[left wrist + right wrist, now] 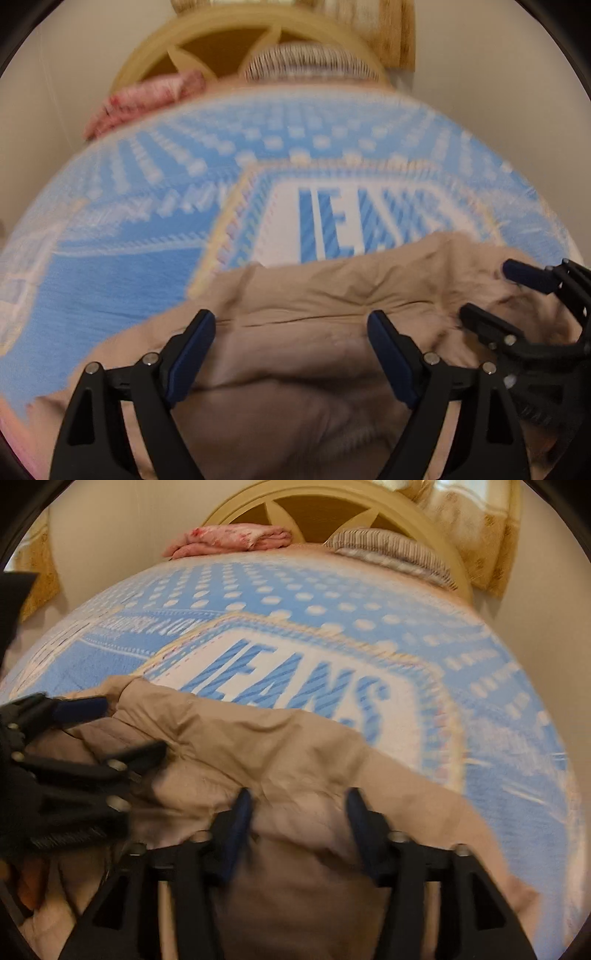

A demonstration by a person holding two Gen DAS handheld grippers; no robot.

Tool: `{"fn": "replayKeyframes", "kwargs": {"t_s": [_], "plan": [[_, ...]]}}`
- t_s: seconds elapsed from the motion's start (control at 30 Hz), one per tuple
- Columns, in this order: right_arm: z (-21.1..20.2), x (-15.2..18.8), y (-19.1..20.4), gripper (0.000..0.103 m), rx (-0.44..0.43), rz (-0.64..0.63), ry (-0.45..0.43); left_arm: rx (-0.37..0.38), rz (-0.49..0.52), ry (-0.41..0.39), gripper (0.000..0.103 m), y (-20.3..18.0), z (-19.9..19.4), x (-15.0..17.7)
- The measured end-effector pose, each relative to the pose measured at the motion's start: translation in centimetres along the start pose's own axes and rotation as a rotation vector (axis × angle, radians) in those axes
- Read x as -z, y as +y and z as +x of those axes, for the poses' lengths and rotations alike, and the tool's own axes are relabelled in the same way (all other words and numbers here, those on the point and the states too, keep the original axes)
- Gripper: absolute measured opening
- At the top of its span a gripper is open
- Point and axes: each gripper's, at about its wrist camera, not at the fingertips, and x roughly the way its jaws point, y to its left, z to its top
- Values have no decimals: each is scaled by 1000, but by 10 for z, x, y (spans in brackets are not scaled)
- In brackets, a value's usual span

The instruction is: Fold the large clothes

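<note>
**Tan garment bunched on a bed, both grippers open above it**

A bed is covered by a blue blanket [480, 686] printed with white dots and the word "JEANS". On its near part a large tan garment [280, 746] is spread, heavily creased and partly doubled over itself. The garment is seen in both wrist views, lying loose on the blanket.

The likeliest trouble is judged to be an uneven fold: the cloth is puffy and wrinkled, so a layer could be pinched singly, or the blanket underneath could be caught along with it. The two tools are held close together, and a knock between them is possible.

At the far end a curved headboard [332, 502] is seen, with a striped pillow [391, 550] and folded pink cloth [236, 539] against it. Neither lies near the garment, so nothing is in the way.

The left gripper [291, 328] is spread wide, nothing between its pads. The right gripper [299, 805] is also parted, with cloth below but not clamped.
</note>
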Motion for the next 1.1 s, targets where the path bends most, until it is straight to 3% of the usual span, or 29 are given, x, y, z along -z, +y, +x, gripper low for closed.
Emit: {"fn": "replayKeyframes", "kwargs": {"t_s": [0.1,0.23,0.4,0.57,0.77,0.87,1.0,1.1], "plan": [[-43,10,-18,69,28,9,-44,21,7,-62,87,17,-53,10],[-103,53,-50,69,-75,155,2,68,9,-101,87,42,-126,48],[-188,148,-70,69,-131,342,33,77,27,-112,93,73,-218,142],[-266,242,-65,69,-140,417,26,119,-35,-100,93,96,-279,231],[-325,352,-64,70,-52,479,46,112,-87,-34,93,115,-306,321],[-332,394,-64,70,-72,527,53,127,-138,16,93,116,-299,348],[-328,423,-60,70,-118,587,72,186,-180,50,93,108,-286,364],[-330,425,-49,70,-117,574,40,213,-192,50,93,103,-281,369]]}}
